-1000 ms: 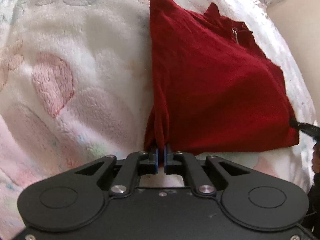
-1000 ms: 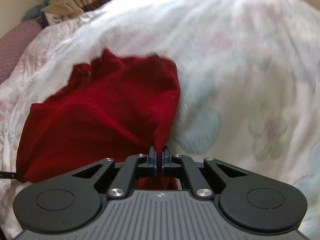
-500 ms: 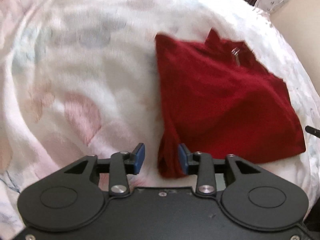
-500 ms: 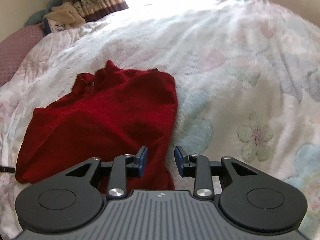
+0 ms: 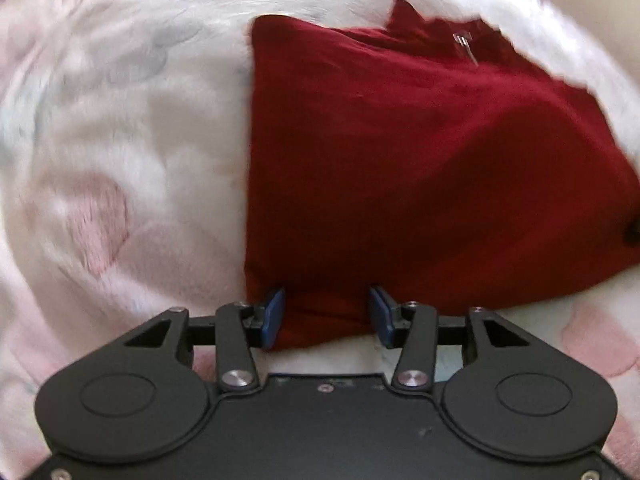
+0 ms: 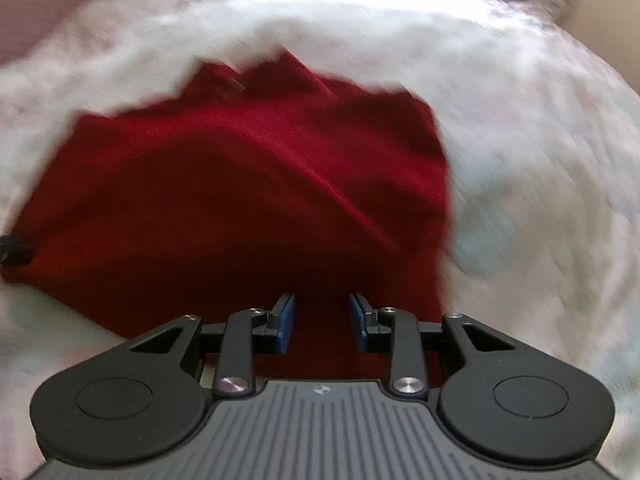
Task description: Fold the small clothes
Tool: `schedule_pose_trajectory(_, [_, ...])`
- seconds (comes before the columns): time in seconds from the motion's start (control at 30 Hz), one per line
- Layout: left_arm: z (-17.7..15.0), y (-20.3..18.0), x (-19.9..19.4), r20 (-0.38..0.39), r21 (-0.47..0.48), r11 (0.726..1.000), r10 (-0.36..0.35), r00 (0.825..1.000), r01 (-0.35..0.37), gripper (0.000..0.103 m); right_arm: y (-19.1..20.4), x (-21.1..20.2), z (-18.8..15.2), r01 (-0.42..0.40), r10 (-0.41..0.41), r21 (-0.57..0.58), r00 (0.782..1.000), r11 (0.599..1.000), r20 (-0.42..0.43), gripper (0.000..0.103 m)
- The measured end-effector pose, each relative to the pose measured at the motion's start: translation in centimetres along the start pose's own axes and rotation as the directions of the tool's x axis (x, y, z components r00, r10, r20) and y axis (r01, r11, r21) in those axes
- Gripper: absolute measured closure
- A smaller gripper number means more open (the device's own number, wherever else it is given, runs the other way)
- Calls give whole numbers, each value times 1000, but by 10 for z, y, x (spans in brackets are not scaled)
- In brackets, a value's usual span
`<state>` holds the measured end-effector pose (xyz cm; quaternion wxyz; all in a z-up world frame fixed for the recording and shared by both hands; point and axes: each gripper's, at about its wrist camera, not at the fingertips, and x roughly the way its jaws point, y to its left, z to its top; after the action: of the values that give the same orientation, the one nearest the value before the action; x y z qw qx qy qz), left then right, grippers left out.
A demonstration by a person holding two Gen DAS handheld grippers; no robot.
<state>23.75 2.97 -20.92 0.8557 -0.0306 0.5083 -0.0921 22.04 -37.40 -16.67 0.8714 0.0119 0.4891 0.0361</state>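
Observation:
A dark red garment (image 5: 420,160) with a small zip pull (image 5: 464,42) near its collar lies folded and flat on a fluffy white blanket (image 5: 140,140). My left gripper (image 5: 326,300) hovers over the garment's near left corner. Its jaws are opening, and the cloth lies between the blue pads (image 5: 274,312), which do not press on it. In the right wrist view the garment (image 6: 240,200) fills the middle. My right gripper (image 6: 323,306) stands open over its near right edge. Its jaws are closing slightly, with the cloth below them and not pinched.
The blanket (image 6: 540,140) has pale pink and blue flower patches and spreads on all sides. A dark tip of the other gripper shows at the garment's far corner in each view (image 5: 632,234) (image 6: 12,248). Curtains and a bright window stand behind.
Both grippers were shut on the garment's near corners and have let go. Their jaws now stand apart, the cloth has dropped flat, and both views have shifted in over it.

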Motion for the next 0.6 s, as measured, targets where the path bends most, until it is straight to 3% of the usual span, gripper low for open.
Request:
schedule_pose_trajectory(0.1, [8,2,-3,-18,-5,1000,6,1000,-6,55,-18,0,-4,-29,29,66,1000,997,-3,80])
schedule_pose_trajectory(0.23, [20,-12,-20,-5,26,999,39,999,-39,57,-19,-5,1,-26,28,83,999,996,-21,80])
schedule_pose_trajectory(0.37, [34,-18,-47,50,27,1000,-11,999,9,57,-12,-17,10,-25,25,80,1000,996,-4,73])
schedule_pose_trajectory(0.43, [37,-20,-53,63,43,999,-2,998,0,57,-9,-21,13,-27,27,81,1000,996,9,70])
schedule_pose_trajectory(0.6, [34,-1,-39,6,3,999,34,999,-34,57,-8,-19,20,-23,22,77,1000,997,10,65])
